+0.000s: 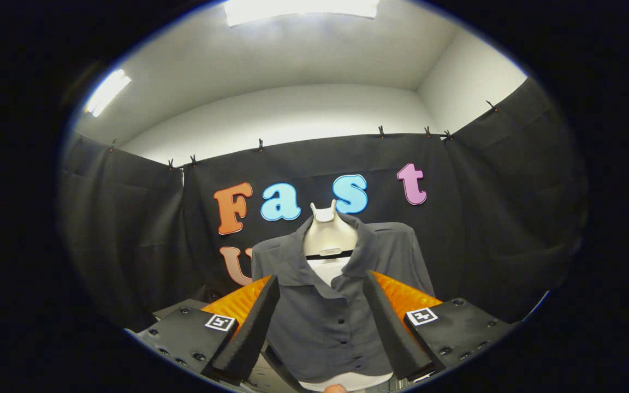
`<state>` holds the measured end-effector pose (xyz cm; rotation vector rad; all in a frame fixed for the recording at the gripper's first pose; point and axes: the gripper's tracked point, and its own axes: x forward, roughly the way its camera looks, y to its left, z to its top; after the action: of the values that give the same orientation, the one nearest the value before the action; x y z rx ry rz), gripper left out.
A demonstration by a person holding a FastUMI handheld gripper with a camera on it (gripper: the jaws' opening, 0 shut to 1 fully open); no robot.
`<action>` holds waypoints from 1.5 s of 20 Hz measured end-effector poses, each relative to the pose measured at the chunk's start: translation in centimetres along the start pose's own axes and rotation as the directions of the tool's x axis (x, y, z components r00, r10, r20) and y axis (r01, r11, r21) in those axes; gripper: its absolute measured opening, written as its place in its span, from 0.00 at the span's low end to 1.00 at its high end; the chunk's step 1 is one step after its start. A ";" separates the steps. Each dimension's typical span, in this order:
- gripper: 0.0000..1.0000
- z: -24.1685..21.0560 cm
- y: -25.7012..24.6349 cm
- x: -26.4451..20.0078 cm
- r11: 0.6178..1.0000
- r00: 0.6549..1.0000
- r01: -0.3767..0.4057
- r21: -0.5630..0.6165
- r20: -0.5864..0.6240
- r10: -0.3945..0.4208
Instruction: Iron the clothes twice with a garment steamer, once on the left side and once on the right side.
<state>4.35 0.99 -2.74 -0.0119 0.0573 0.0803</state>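
Note:
A dark grey button-up shirt hangs on a white mannequin torso, over a white undershirt. It stands against the booth's black wall, some way beyond my fingers and facing me. My gripper is open: its two black-padded fingers with orange backs stand wide apart, with nothing between them. The shirt's front shows through the gap. A dark curved edge lies low between the fingers; I cannot tell what it is.
Black cloth walls close the booth behind the mannequin and on both sides. Above them are a white ceiling and bright lamps. A pale surface shows just under the fingers.

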 end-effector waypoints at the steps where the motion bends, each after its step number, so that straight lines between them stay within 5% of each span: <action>1: 0.98 -0.4 0.6 0.4 1.000 1.000 -0.003 0.002 -0.009 0.003; 11: 0.98 -0.2 11.2 1.9 0.999 0.999 -0.022 0.030 -0.031 0.023; 20: 0.98 -6.1 26.2 8.5 0.998 0.983 -0.062 -0.002 -0.176 0.060; 26: 0.98 -14.7 30.5 15.1 0.998 0.934 -0.003 -0.057 -0.357 -0.018; 30: 0.98 -22.4 31.5 19.6 0.995 0.854 0.020 -0.101 -0.516 -0.070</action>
<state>20.04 33.58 -26.50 -0.1286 0.5985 0.0306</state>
